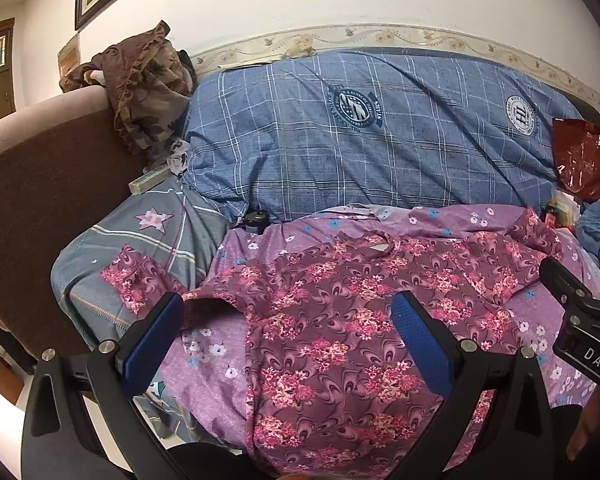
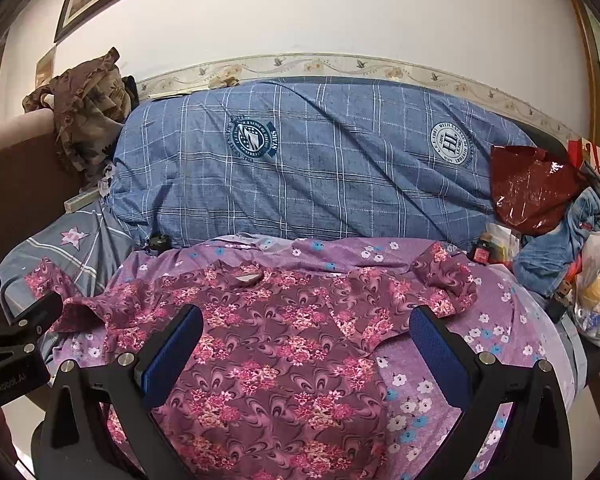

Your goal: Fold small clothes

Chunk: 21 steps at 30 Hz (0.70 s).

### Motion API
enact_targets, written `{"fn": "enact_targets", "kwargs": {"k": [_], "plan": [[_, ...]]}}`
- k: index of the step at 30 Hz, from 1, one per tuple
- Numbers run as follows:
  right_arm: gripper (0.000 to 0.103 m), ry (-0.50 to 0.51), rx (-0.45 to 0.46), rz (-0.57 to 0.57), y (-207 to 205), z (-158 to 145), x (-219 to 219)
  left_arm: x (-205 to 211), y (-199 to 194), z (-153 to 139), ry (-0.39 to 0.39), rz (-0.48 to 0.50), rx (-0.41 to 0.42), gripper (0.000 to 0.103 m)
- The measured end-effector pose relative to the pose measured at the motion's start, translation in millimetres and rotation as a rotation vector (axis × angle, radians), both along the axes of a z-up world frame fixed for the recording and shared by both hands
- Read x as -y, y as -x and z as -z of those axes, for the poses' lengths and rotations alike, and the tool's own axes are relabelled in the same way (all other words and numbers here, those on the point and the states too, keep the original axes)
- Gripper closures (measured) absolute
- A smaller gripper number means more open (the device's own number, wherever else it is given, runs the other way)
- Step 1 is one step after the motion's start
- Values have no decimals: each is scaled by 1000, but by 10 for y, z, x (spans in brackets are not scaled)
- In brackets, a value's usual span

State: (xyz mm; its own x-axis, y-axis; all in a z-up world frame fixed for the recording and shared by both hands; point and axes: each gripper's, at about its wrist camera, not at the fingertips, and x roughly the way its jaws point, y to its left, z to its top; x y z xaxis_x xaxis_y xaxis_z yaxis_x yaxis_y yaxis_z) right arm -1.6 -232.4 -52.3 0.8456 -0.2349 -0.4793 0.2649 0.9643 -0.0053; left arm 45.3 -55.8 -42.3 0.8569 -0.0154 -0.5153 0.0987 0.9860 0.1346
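Note:
A maroon short-sleeved shirt with pink flowers (image 1: 340,320) lies spread flat on a purple flowered sheet (image 1: 212,368), collar toward the back. It also shows in the right wrist view (image 2: 284,344). My left gripper (image 1: 288,332) is open and empty, hovering over the shirt's left half, its fingers apart. My right gripper (image 2: 306,344) is open and empty over the shirt's middle and right side. The right gripper also shows at the edge of the left wrist view (image 1: 580,312). The shirt's sleeves lie out to both sides.
A big blue checked duvet (image 1: 360,140) is piled behind the shirt. A grey star-print pillow (image 1: 140,248) and brown sofa arm (image 1: 40,200) lie left. A red plastic bag (image 2: 532,188), denim cloth (image 2: 560,248) and a white bag (image 2: 596,292) crowd the right.

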Motion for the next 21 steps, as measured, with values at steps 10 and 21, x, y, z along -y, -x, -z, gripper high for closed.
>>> {"fn": "enact_targets", "kwargs": {"k": [10,21], "plan": [[0,-20,-23,22,-111,121,168,147,-155,139,-9,28,-40,0],[0,-106,-46,101,-441,796,1322,132,100,1352,152,177,-469,0]]}}
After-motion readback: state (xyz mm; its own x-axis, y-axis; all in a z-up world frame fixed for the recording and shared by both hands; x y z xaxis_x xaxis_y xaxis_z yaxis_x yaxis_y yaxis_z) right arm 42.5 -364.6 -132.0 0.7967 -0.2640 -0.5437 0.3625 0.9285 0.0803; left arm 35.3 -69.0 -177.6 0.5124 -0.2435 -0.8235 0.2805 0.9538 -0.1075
